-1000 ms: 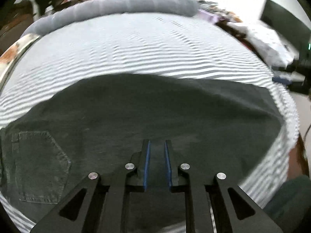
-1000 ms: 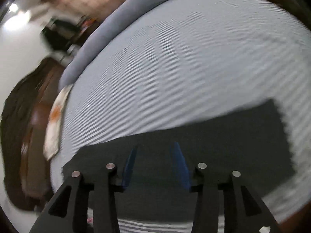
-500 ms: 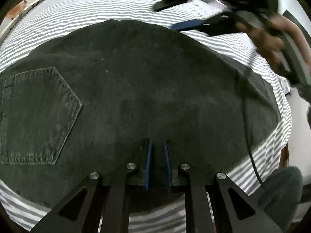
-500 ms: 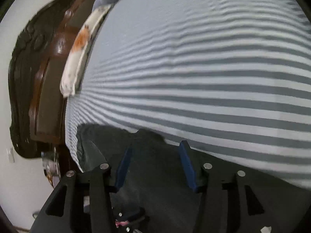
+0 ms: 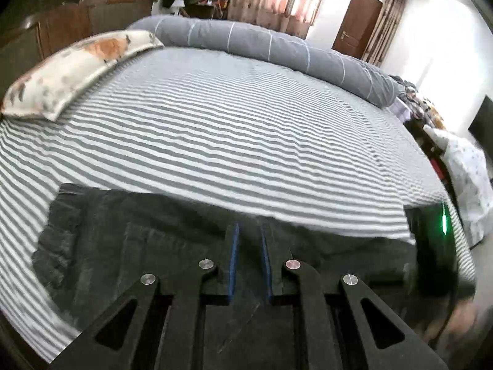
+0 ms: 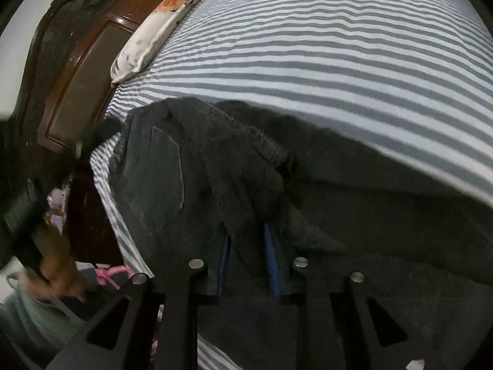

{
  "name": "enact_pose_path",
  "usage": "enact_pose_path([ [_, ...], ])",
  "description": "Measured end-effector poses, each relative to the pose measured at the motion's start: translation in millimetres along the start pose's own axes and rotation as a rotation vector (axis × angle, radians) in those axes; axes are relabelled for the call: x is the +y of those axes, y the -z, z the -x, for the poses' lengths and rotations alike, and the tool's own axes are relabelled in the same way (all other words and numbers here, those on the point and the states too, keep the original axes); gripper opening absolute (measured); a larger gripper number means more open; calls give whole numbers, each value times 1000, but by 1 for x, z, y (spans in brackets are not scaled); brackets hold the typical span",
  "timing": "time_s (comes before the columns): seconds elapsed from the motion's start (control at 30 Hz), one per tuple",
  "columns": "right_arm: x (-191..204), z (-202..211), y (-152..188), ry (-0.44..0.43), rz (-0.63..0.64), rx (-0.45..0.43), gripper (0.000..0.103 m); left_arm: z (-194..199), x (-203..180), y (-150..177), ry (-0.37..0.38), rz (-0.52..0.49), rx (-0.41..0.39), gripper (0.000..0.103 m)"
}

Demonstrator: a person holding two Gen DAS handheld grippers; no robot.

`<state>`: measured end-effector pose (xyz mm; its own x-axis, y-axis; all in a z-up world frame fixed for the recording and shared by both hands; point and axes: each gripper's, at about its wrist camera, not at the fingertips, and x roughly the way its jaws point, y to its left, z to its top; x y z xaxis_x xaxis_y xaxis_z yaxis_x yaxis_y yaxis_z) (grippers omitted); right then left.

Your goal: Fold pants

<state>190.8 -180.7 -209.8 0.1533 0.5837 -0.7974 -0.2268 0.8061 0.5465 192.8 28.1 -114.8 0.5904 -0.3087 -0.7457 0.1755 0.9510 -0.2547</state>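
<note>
One pair of dark grey denim pants (image 5: 129, 246) is spread along the near edge of the grey-and-white striped bed sheet (image 5: 234, 141), whose far expanse is bare. A fabric fold is being clenched by the closing right gripper (image 6: 246, 246). The left gripper (image 5: 249, 246) is nearly closed; whether cloth is held cannot be told. One floral pillow (image 5: 71, 71) is seen.

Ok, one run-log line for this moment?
stage: mid-fold | pants: dark, bunched on striped bed | left gripper: shut, over pants | right gripper: closing, fabric fold between pads
</note>
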Motion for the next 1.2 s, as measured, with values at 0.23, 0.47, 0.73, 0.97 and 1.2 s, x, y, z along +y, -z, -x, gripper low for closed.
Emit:
enact_pose_path([
  [0.23, -13, 6, -1, -90, -64, -9, 41, -77, 7, 21, -39, 30, 233, 15],
  [0.47, -42, -9, -27, -356, -296, -47, 68, -86, 22, 26, 4, 105, 235, 15],
  [0.73, -77, -12, -54, -512, -545, -155, 62, -78, 31, 29, 6, 98, 223, 15],
  [0.97, -77, 17, -64, -474, -519, -249, 47, -75, 24, 32, -5, 77, 217, 15],
  [1.2, -71, 3, -50, -342, -451, -95, 48, -75, 26, 31, 4, 89, 221, 15],
])
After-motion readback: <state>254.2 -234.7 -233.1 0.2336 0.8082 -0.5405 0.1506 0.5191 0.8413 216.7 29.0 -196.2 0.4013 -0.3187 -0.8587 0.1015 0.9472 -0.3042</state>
